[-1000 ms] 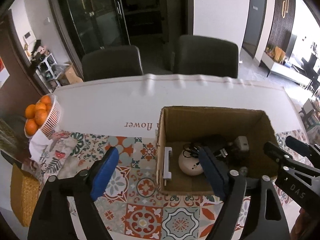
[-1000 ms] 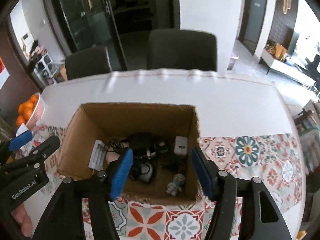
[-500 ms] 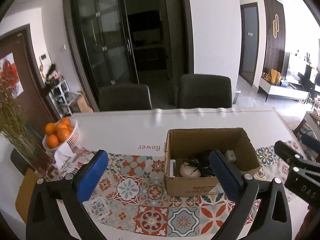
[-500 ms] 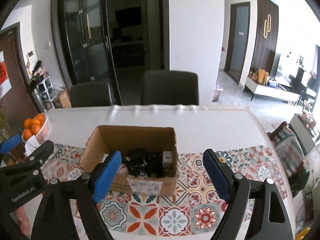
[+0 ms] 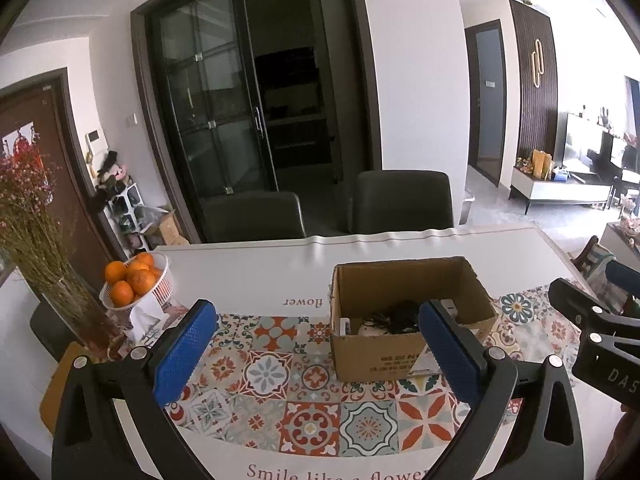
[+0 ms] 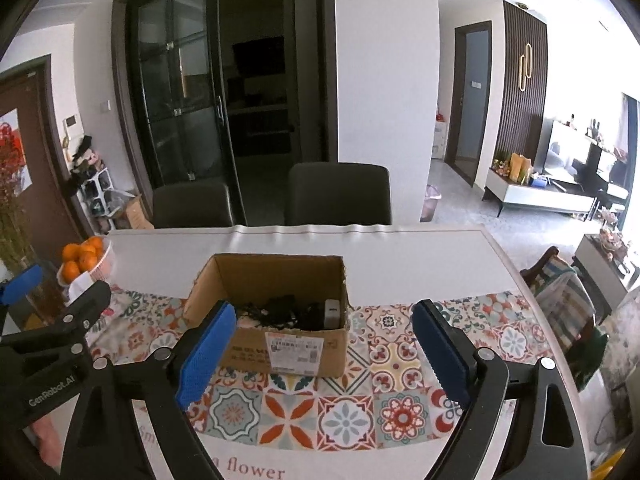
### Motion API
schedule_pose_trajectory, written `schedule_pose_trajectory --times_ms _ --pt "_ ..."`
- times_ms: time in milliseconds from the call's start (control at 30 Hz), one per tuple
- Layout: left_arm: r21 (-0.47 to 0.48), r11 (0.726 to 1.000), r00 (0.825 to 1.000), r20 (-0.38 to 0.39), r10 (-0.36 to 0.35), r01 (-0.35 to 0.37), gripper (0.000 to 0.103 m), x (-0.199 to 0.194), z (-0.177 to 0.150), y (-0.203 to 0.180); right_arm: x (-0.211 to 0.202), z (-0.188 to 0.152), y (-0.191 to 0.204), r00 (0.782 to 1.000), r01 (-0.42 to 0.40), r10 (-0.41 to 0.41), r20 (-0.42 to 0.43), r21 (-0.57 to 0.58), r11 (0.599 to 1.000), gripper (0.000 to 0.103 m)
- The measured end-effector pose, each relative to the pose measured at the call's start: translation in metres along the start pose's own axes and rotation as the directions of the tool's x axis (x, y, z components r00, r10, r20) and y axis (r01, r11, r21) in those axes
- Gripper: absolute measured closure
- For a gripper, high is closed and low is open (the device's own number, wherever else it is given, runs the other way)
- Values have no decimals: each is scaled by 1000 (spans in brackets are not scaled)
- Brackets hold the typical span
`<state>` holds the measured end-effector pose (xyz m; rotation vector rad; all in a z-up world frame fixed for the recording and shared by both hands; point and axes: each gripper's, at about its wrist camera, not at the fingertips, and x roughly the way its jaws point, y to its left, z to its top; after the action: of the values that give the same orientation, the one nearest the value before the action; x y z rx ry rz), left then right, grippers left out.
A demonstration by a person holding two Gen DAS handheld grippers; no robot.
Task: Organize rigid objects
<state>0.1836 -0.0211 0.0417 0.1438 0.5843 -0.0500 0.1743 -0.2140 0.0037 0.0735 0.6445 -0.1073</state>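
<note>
Box: open brown cardboard box (image 6: 280, 344) mid-frame on counter (image 6: 420, 264), holding black cables (image 6: 288, 308), white charger (image 6: 331, 312);
Left hand-held gripper (image 5: 316, 356): released, empty;
Right hand-held gripper (image 6: 324, 348): jaws just widened, empty

Left gripper (image 5: 316, 334), right gripper (image 6: 324, 334): jaws just opened wide (nothing between), side by side.

White table (image 5: 248, 276) bears patterned runner (image 5: 280, 380), cardboard box (image 5: 376, 356), orange basket (image 5: 160, 284).

We see the cardboard box (image 6: 266, 320) on the patterned mat (image 6: 360, 412), on the table (image 6: 400, 256). Small devices (image 6: 296, 312) lie inside it. The fruit basket (image 5: 138, 286) sits to its left, two chairs (image 6: 339, 194) behind the table.
</note>
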Motion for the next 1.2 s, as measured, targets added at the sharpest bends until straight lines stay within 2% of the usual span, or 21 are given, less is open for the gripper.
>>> schedule_pose_trajectory --times_ms 300,733,1200 --pt "-21 1000 1000 6 -18 18 0 -18 -7 3 -20 -6 3 1000 -13 13 28 -8 1000 13" --pt "-22 1000 999 40 -7 8 0 -39 -9 3 -37 -10 2 999 -19 20 50 -8 1000 13" --pt "-21 1000 999 45 -5 6 0 -43 -10 4 -43 -15 0 998 -22 22 60 -7 1000 13"
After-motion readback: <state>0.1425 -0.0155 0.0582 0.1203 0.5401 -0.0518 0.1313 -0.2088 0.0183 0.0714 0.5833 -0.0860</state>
